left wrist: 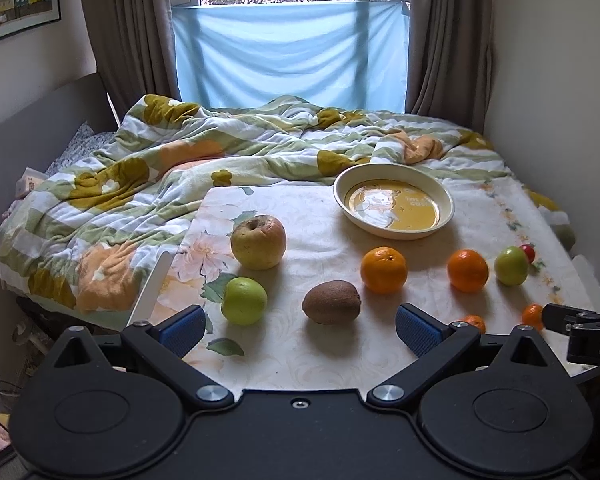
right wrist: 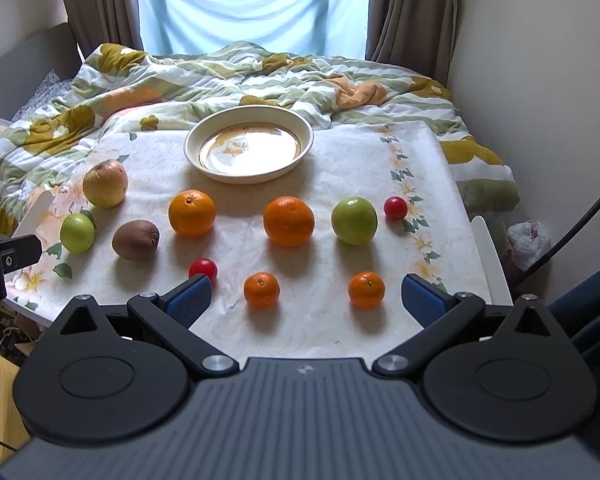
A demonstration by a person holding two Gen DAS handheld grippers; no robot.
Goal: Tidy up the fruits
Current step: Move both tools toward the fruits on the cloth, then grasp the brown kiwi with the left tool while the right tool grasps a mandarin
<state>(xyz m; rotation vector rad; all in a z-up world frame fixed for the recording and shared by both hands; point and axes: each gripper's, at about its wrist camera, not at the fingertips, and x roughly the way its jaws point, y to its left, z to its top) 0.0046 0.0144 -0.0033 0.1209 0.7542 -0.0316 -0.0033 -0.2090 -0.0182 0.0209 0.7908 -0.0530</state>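
Where the right gripper's black side arm juts into the left wrist view, only the white letters "DA" can be read; the writing inside the bowl point(right wrist: 248, 145) is too faint to make out. The left gripper point(left wrist: 300, 330) hovers low over the near edge of the tabletop point(right wrist: 340, 184), its blue ribbed pads spread wide and holding nothing, with the fuzzy brown kiwi point(left wrist: 331, 302) just beyond them at 12 o'clock. The right gripper point(right wrist: 306, 299) hangs likewise, wide open and empty, above two small dimpled mandarins point(right wrist: 261, 289). From its view, the glossy cream bowl with a yellow printed base sits at 12 o'clock on the floral cloth. Between bowl and gripper lies a row: a wrinkled yellow apple point(right wrist: 105, 183) at 10 o'clock, a smooth green apple point(right wrist: 77, 233), the kiwi, two round oranges point(right wrist: 192, 213), another green apple point(right wrist: 354, 220) and a shiny red cherry tomato point(right wrist: 395, 208) at 1 o'clock. A second tomato point(right wrist: 203, 269) touches the left pad's tip in view. A rumpled quilt point(right wrist: 180, 76) covers the bed behind.
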